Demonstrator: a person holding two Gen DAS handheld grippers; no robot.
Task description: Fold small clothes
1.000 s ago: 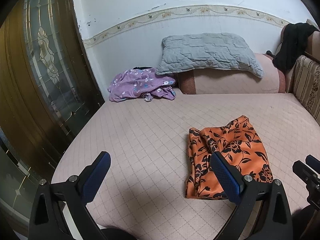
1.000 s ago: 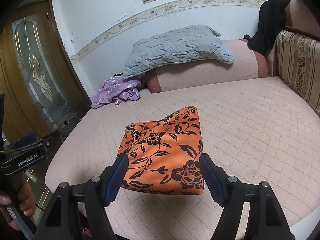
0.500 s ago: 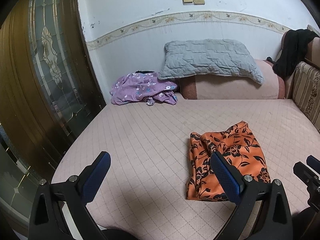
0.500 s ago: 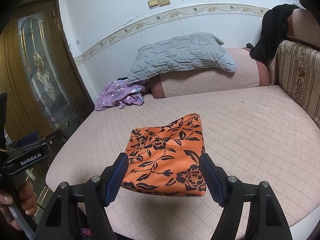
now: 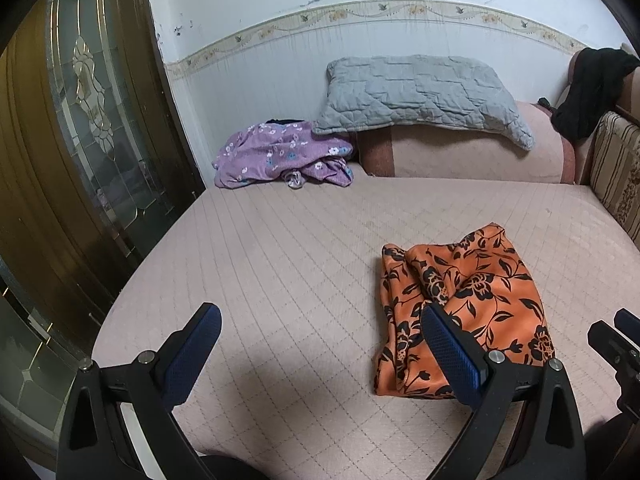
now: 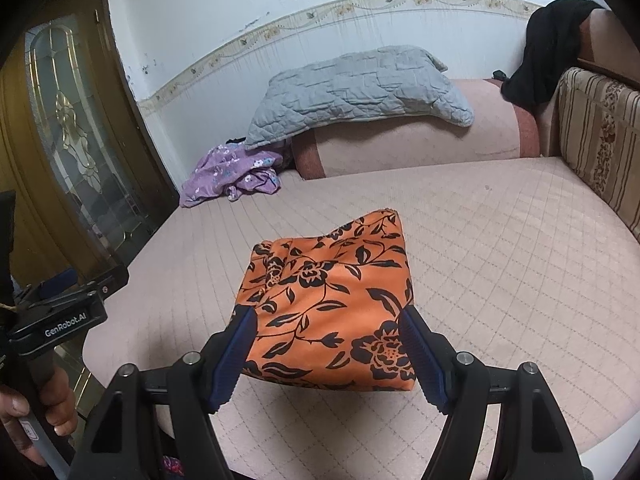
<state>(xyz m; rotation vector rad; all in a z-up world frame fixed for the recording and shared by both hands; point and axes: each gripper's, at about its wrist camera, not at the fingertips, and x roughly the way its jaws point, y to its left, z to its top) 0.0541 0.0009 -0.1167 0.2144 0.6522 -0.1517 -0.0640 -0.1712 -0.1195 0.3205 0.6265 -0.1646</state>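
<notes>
A folded orange garment with black flowers (image 5: pixel 464 304) lies on the pink quilted bed (image 5: pixel 288 264); it also shows in the right wrist view (image 6: pixel 328 300). My left gripper (image 5: pixel 320 344) is open and empty, held above the bed to the garment's left, its right finger in front of the cloth. My right gripper (image 6: pixel 326 356) is open and empty, held over the garment's near edge, apart from it. A crumpled purple flowered garment (image 5: pixel 276 156) lies at the far left of the bed, also in the right wrist view (image 6: pixel 228 172).
A grey quilted pillow (image 5: pixel 420 92) rests on a pink bolster (image 5: pixel 472 152) against the wall. A black garment (image 6: pixel 552 48) hangs over the striped headboard (image 6: pixel 600 136) at right. A wooden glass door (image 5: pixel 80 120) stands left of the bed.
Both grippers have drawn back and up a little from the bed; the orange garment lies still. Both stay open.
</notes>
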